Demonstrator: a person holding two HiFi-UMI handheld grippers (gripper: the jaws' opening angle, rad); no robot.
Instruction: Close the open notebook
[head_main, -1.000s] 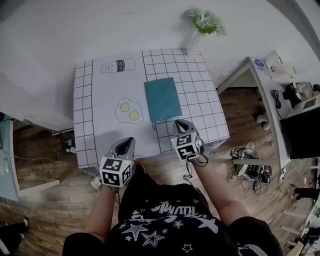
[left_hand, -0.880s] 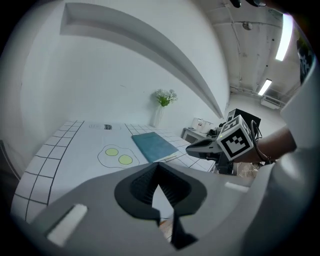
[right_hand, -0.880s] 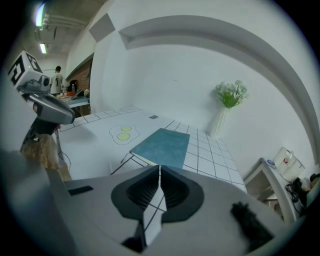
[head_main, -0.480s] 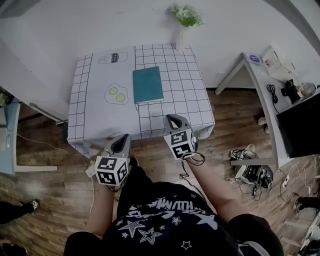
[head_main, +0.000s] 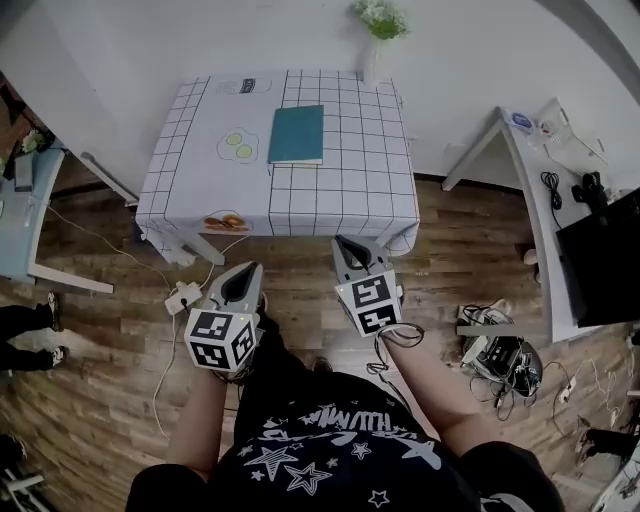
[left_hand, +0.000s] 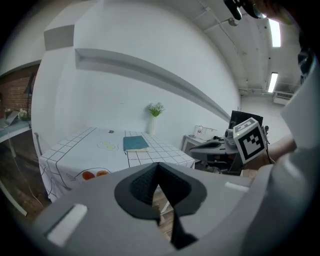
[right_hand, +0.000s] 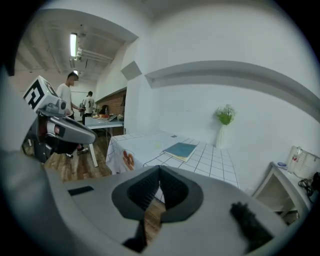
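Note:
The teal notebook (head_main: 297, 134) lies closed and flat on the white checked table (head_main: 350, 190), near its far side. It also shows in the left gripper view (left_hand: 135, 143) and the right gripper view (right_hand: 180, 150). Both grippers hang over the wooden floor, well short of the table's near edge. My left gripper (head_main: 243, 275) (left_hand: 159, 172) is shut with nothing between its pads. My right gripper (head_main: 349, 248) (right_hand: 160, 177) is likewise shut and empty. Both point toward the table, tilted a little downward.
A white vase of green flowers (head_main: 376, 30) stands at the table's far edge. A side desk (head_main: 540, 140), a dark monitor (head_main: 600, 260) and floor cables (head_main: 500, 345) are at the right. Another table (head_main: 20, 200) is at the left, with people (right_hand: 67, 95) beyond.
Both grippers have drawn back from the table's near edge and now hang over the floor. The table and notebook look farther away and smaller. The notebook has not moved.

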